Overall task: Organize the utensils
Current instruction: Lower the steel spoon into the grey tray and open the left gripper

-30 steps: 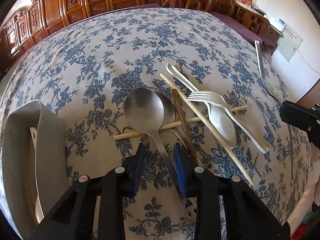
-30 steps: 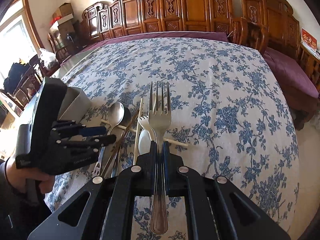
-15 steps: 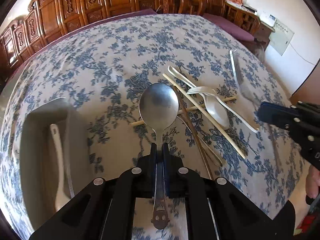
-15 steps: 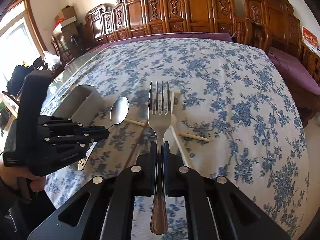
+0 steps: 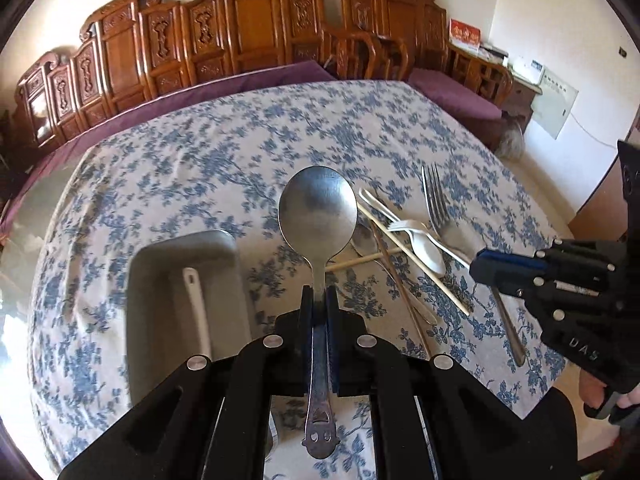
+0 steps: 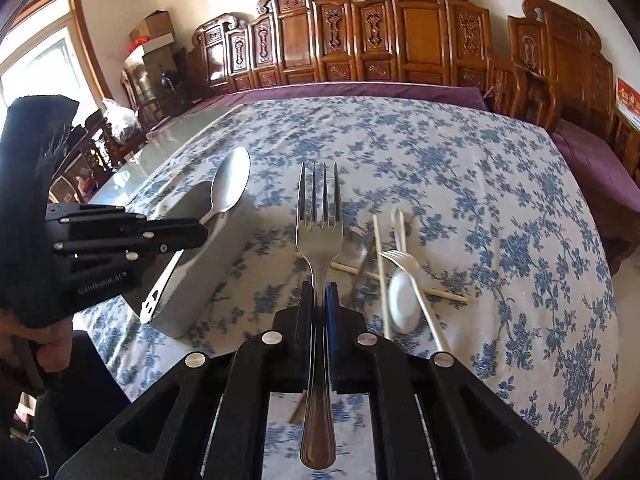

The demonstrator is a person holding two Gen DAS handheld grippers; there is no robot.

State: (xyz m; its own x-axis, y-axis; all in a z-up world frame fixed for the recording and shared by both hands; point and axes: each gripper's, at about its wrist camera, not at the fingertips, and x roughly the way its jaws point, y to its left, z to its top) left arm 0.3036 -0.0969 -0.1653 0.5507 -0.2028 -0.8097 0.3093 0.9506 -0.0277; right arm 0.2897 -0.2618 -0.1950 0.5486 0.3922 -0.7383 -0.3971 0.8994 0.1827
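Two hand-held grippers, left (image 5: 319, 300) clamping spoon (image 5: 317, 216), right (image 6: 319, 296) clamping fork (image 6: 319, 216), seemingly above tray (image 5: 160, 264).

A room in a home is shown. A big table (image 6: 460, 168) is covered with a blue flowered cloth (image 5: 224, 152). Behind it, far ahead of the claws, carved wooden chairs (image 6: 416, 40) with purple cushions (image 5: 456, 92) are lined along the wall. Cardboard boxes (image 6: 154, 30) are stacked by a window (image 6: 36, 64).
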